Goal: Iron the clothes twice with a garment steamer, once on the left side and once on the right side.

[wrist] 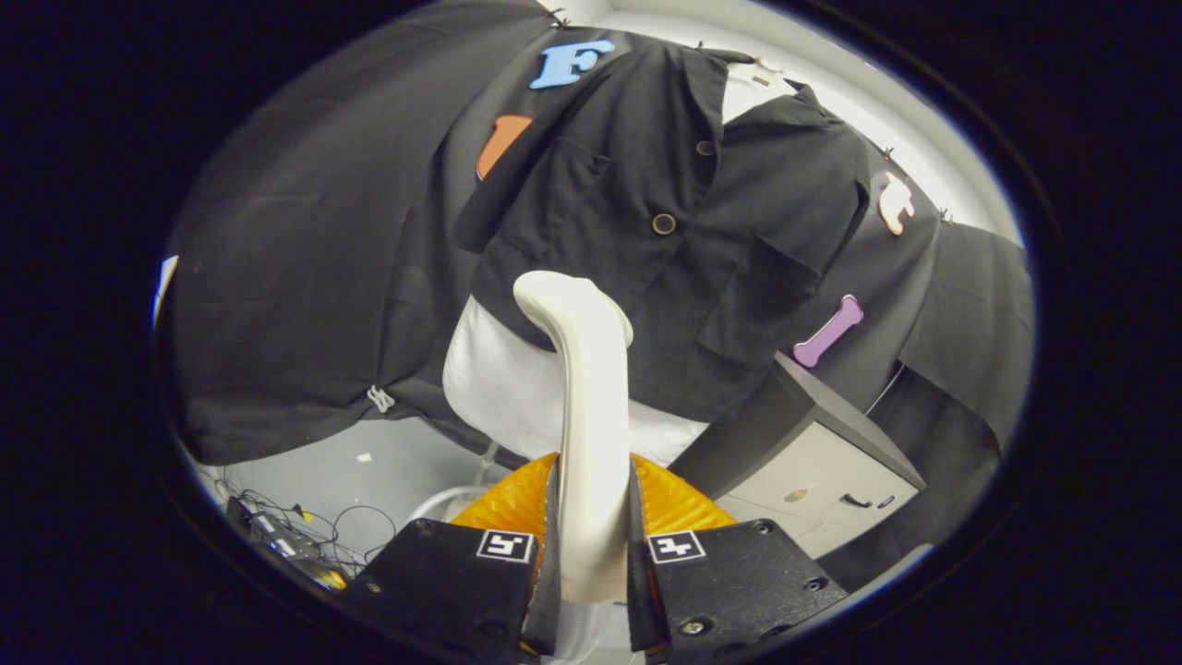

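The hand-held gripper (592, 545) clamps the steamer (591, 406) before a black shirt (683, 249), cabinet (813, 462) beside.

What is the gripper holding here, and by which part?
The gripper is shut on the white steamer, both fingers pressing its handle low down. The steamer's head points at the black shirt beyond.
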`<state>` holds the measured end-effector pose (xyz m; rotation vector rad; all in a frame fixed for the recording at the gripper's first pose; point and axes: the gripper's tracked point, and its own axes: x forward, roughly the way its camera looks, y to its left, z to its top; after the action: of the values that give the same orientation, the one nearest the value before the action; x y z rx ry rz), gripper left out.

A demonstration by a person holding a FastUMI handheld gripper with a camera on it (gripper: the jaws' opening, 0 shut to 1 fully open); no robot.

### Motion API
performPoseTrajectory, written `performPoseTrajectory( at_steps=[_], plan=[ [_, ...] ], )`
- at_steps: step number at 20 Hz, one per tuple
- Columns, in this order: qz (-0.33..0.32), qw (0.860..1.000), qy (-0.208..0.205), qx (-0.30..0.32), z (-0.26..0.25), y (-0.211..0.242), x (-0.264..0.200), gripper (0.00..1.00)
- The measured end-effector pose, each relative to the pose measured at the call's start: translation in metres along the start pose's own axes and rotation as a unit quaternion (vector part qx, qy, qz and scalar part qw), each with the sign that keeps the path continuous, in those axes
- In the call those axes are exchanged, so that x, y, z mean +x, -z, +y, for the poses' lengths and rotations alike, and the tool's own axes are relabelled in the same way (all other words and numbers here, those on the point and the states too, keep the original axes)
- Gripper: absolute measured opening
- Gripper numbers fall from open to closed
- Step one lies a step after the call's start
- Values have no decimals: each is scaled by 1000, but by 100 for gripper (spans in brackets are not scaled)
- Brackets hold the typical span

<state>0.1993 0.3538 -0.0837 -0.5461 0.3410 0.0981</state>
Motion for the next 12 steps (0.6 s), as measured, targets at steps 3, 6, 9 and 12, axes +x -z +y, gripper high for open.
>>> performPoseTrajectory(
  at_steps=[3, 6, 9, 12],
  plan=[
    [-8, 1000, -3, 13, -25, -2, -10, 32],
    [-11, 1000, -1, 27, -63, 1, -22, 32],
    [-13, 999, 7, 45, -102, 10, -33, 32],
    [-19, 998, 15, 56, -140, 16, -43, 32]
  ],
)
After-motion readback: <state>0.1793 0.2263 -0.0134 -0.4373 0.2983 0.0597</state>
